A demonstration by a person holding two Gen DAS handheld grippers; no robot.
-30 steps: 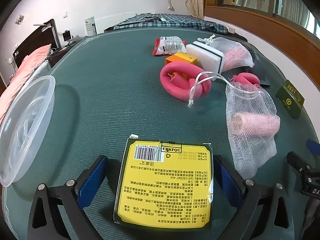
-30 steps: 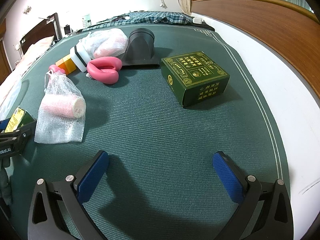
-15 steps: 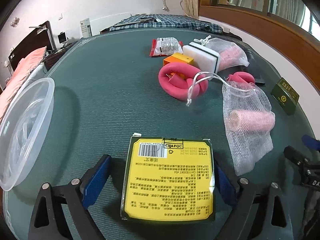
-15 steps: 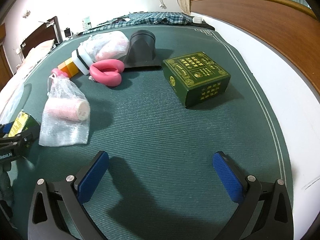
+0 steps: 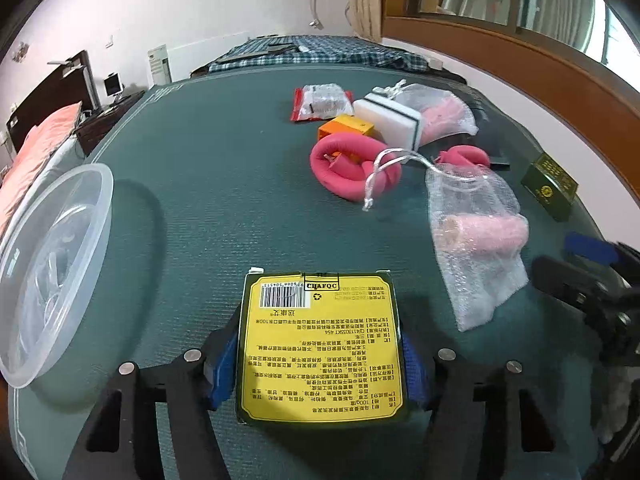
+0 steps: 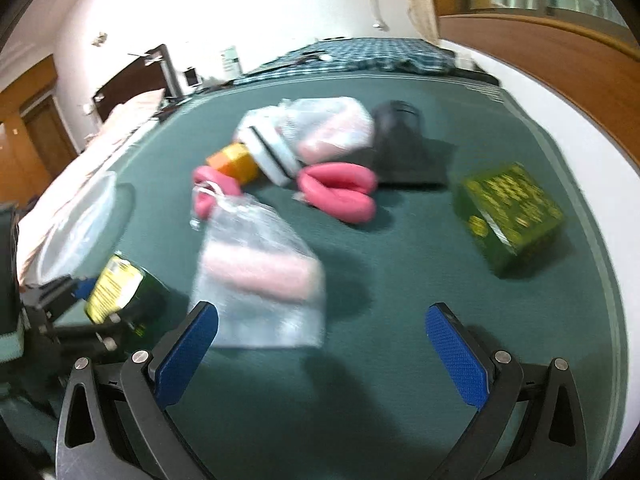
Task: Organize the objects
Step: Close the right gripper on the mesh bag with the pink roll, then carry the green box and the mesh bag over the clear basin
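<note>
Green tabletop (image 5: 224, 184) carries everything, and a plaid cloth (image 5: 320, 50) lies at its far end.

Clear plastic tub (image 5: 52, 268) — at the tabletop's left edge, tilted, rim facing in.

Yellow-labelled packet (image 5: 320, 348) — near edge, label up, barcode at the far end. The left hand-held gripper (image 5: 318, 364) has closed its blue pads (image 5: 222, 364) against both long sides; the packet is clamped between them. From the right wrist view the packet's far end looks lifted off the cloth, though that frame is blurred.

Mesh bag with a pink roll (image 5: 480, 240) — just right of the packet, drawstring trailing toward the pink foam ring (image 5: 352, 164).

Dark green box (image 6: 508, 220) — alone at the right, well apart from the cluster.

Far cluster: second mesh bag (image 5: 440, 114), white sponge (image 5: 390, 122), orange block (image 5: 346, 130), red-edged packet (image 5: 322, 102), folded pink foam piece (image 6: 338, 192), dark grey funnel-shaped object (image 6: 400, 144).

Right hand-held gripper (image 6: 320, 356) — fingers spread wide, nothing between them, above bare cloth just near of the mesh bag with the roll.
</note>
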